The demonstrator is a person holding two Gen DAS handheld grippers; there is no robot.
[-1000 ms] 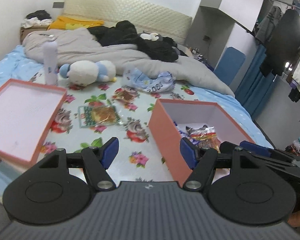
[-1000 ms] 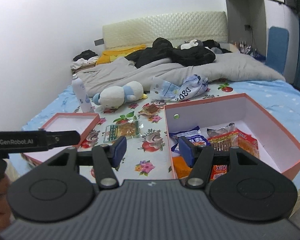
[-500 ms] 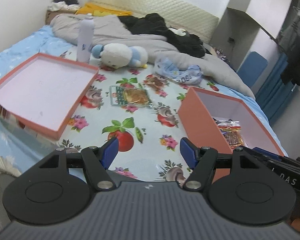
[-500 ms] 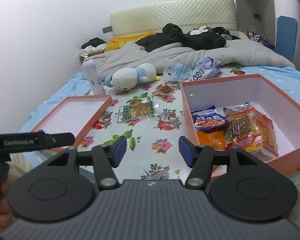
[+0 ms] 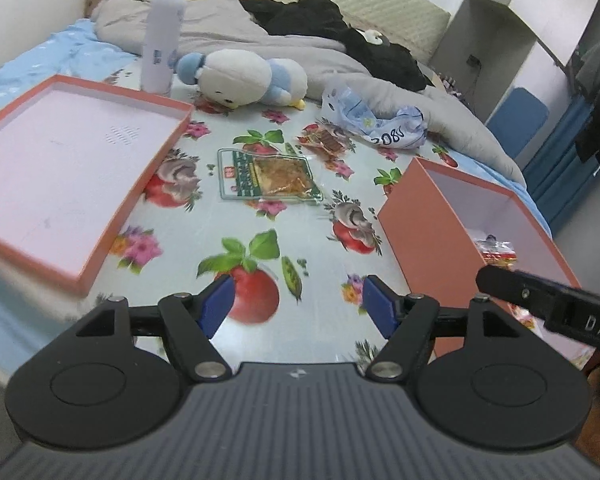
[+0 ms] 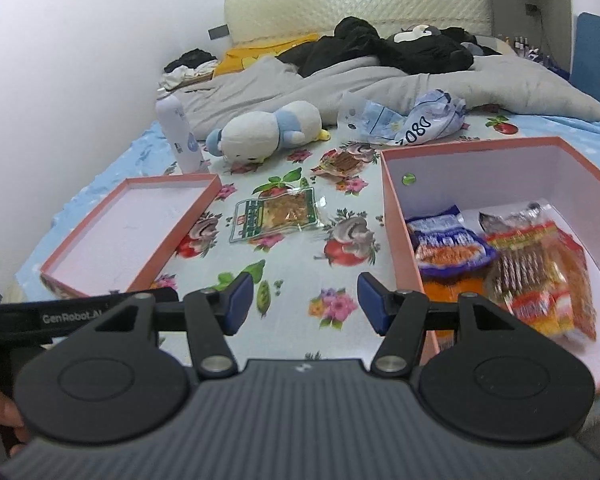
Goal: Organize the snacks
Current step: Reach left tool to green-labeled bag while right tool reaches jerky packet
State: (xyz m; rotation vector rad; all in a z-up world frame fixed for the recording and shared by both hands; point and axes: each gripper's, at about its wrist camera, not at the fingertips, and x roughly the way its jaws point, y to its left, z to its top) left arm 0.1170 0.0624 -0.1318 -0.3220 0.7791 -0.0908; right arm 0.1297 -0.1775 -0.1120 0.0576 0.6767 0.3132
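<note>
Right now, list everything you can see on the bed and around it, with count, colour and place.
box: one, salmon, right, open, snacks inside
snack packs in box: several, blue, orange and red; exact count unclear
lid: one, salmon, left, upturned
green snack pack: one, between lid and box
small brown snack pack: one, beyond the green one
plush toy: one, white and blue, behind the snacks
bottle: one, white, upright, beside the plush
crumpled bag: one, white-blue
blanket: grey, rear
dark clothes: pile, on blanket
left gripper: black, blue pads, jaws opening, nothing between
right gripper: same, open, empty
</note>
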